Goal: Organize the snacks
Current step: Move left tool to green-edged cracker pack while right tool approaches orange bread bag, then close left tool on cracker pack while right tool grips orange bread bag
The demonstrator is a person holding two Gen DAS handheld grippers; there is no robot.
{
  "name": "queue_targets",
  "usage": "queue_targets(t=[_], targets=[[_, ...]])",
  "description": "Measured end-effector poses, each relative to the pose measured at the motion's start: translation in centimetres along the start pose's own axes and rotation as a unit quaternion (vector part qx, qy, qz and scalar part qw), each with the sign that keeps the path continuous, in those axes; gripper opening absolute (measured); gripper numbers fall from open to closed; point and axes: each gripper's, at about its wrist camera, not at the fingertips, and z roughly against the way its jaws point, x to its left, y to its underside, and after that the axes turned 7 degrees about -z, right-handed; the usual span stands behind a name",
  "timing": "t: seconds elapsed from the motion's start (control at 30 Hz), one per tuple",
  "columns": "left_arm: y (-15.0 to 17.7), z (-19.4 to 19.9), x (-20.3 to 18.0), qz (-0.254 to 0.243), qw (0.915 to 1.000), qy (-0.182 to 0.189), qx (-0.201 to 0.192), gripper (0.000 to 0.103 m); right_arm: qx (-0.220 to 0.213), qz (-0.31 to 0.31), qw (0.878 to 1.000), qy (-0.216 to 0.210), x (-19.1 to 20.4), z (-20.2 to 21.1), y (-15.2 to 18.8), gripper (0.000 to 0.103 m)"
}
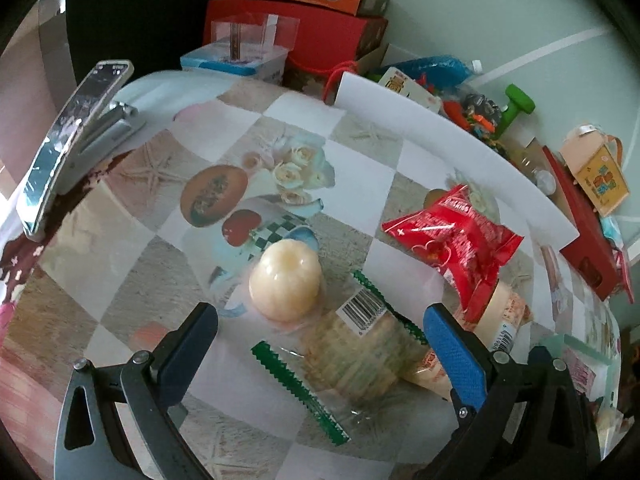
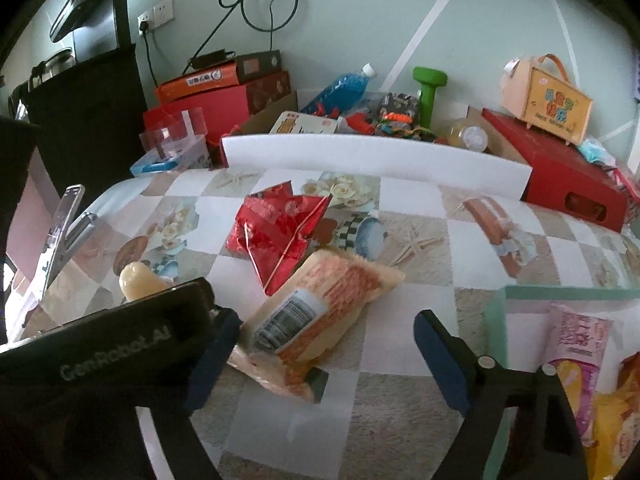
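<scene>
My left gripper [image 1: 320, 320] stands open over the patterned table [image 1: 120, 264]. A clear cracker packet with green serrated ends [image 1: 352, 356] lies between its blue pads. A pale jelly cup [image 1: 286, 286] sits just beyond the packet, and a red snack bag [image 1: 460, 240] lies further right. My right gripper [image 2: 328, 320] is open too, with an orange-and-cream packet [image 2: 320, 312] lying between its fingers; the right pad is well clear of it. The red snack bag [image 2: 276, 228] rests just behind that packet. The left gripper's black body [image 2: 100, 340] hides most of the jelly cup [image 2: 136, 276].
A teal-rimmed bin [image 2: 496, 312] at the right holds a pink packet [image 2: 576, 344] and yellow packets. A white board [image 2: 376, 156] stands along the table's far edge, with red boxes [image 2: 560, 176], toys and a green dumbbell [image 2: 428, 92] behind it. A phone on a stand [image 1: 68, 140] is at left.
</scene>
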Motion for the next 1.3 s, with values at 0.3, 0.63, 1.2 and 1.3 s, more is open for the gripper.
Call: queue_targets(t=[0.3, 0.63, 1.2, 1.3], targets=[[0.4, 0.2, 1.3, 0.000, 0.9996, -0.027, -0.003, 0.102, 0.015, -0.013, 1.000, -0.019, -0.5, -0.3, 0.1, 0.050], [1.1, 0.4, -0.2, -0.044, 0.9989, -0.015, 0.009, 0.102, 0.025, -0.005, 1.000, -0.007, -1.2, 0.4, 0.5, 0.044], [2.6, 1.2, -3.1, -0.132, 0.9910, -0.016, 0.013, 0.071, 0.060, -0.010, 0.998, 0.002, -2.6, 3.2, 2.3, 0.042], [3.3, 1.6, -3.6, -0.148, 0.9886, -0.021, 0.017, 0.066, 0.063, -0.011, 0.998, -0.003, -2.7, 4.0, 3.1, 0.042]])
